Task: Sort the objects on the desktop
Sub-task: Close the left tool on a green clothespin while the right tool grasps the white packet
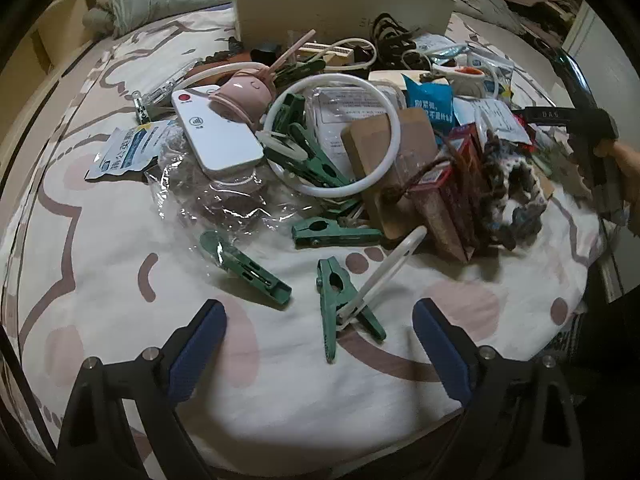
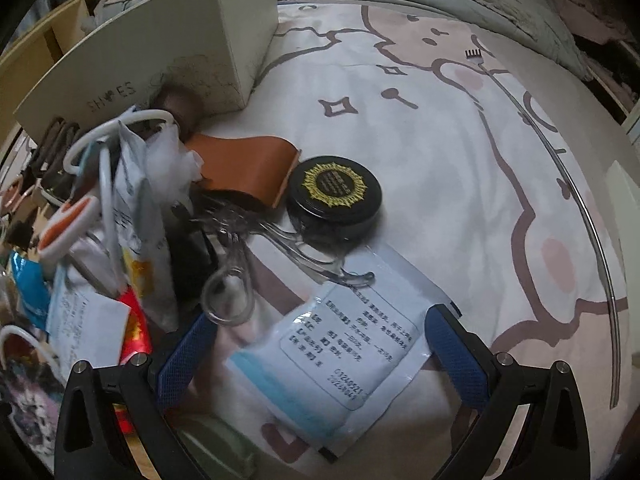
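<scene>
My left gripper hangs over the patterned bedsheet with its blue pads spread wide and nothing pinched; a green clothes peg with a white clip across it lies on the sheet between them, touching neither pad. Two more green pegs lie just beyond, at the near edge of the heap of desktop clutter: a white remote with a red button, a white ring resting over more pegs and a brown block, crumpled clear plastic, and a blue packet. Behind the heap stands the cream shoebox; I cannot see into it from here. My right gripper is also spread, its pads either side of a white printed sachet lying flat on the sheet, not pressing it. Past that sit a round black tin with a gold label, lid on, a clear plastic clip, and a tan leather piece beside the shoebox wall.
</scene>
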A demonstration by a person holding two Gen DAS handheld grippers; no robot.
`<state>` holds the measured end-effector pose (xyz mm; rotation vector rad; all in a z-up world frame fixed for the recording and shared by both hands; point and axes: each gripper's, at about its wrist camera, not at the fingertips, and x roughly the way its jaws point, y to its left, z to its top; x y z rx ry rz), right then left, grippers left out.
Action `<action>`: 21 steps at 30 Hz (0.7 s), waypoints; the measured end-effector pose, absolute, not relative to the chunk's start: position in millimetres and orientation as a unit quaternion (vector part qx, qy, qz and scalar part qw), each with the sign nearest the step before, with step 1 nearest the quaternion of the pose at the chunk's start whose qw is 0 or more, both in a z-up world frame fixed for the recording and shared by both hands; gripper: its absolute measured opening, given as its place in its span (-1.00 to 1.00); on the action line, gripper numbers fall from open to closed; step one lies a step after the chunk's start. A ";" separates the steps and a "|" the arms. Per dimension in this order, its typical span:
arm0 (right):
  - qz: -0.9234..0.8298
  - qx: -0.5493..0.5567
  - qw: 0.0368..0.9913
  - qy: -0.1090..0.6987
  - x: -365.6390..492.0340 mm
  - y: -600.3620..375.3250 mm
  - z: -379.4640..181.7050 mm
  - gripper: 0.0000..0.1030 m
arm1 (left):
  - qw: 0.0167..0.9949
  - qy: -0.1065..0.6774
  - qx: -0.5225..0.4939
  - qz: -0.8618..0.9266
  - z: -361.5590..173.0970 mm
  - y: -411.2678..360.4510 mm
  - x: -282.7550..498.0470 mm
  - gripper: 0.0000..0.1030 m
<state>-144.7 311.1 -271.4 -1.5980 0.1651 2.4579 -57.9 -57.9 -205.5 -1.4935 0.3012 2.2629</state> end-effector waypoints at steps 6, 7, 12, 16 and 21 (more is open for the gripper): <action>0.836 -0.540 0.088 0.048 -134.0 321.1 -277.1 1.00 | 0.209 0.140 -0.526 0.813 -211.5 -55.3 -54.5 0.83; 0.836 -0.540 0.083 0.045 -131.8 322.0 -277.5 1.00 | 0.207 0.142 -0.526 0.813 -212.8 -55.2 -54.9 0.83; 0.828 -0.552 0.076 0.059 -126.8 326.4 -279.4 1.00 | 0.198 0.162 -0.523 0.813 -217.8 -50.5 -53.4 0.87; 0.824 -0.560 0.076 0.049 -122.3 330.1 -276.8 1.00 | 0.196 0.163 -0.528 0.810 -218.5 -50.1 -55.7 0.89; 0.823 -0.560 0.089 0.045 -112.2 339.9 -275.3 1.00 | 0.194 0.160 -0.533 0.808 -221.1 -51.0 -59.1 0.98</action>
